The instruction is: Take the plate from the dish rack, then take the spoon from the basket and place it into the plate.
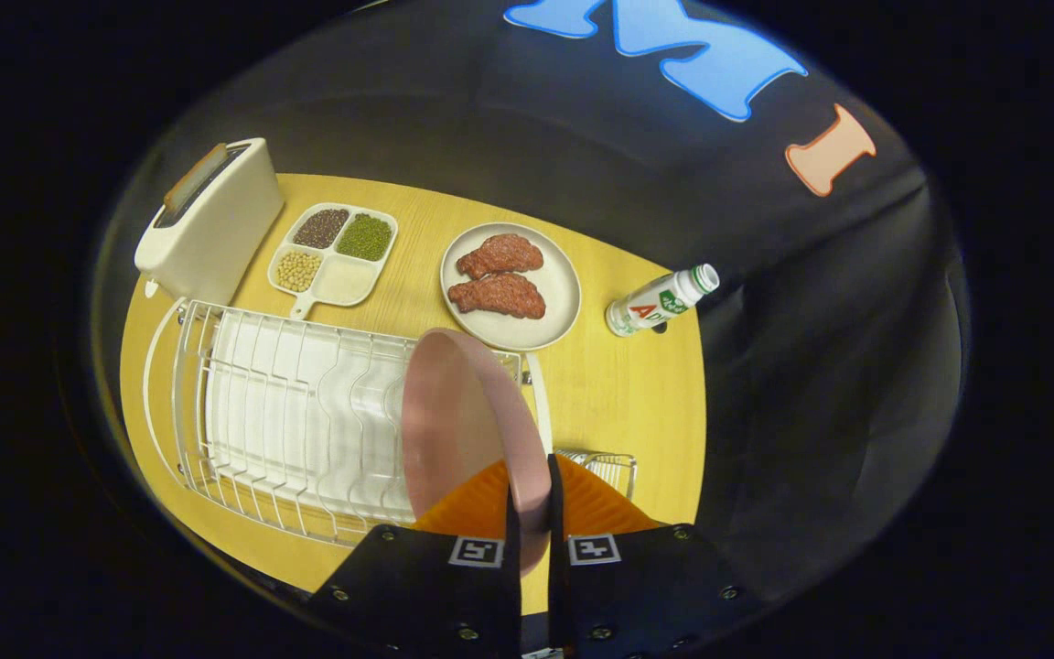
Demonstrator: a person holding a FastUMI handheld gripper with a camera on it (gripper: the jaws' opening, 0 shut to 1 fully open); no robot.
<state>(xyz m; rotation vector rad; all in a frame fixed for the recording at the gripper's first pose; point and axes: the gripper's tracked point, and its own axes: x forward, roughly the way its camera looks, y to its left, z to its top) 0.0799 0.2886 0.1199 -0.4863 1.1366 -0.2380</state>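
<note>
A pink plate [454,421] stands on edge between my fingers, and my gripper [530,499] is shut on its rim. The plate is held above the right end of the white wire dish rack [280,421], which sits on the yellow table [618,394]. Just right of my fingers, part of a small wire basket [607,467] peeks out beside the rack. I cannot see the spoon; the fingers and plate hide most of the basket.
Beyond the rack are a white toaster [211,220], a divided tray of beans [335,252], and a grey plate with two meat pieces [510,286]. A small bottle [660,302] lies at the table's right edge.
</note>
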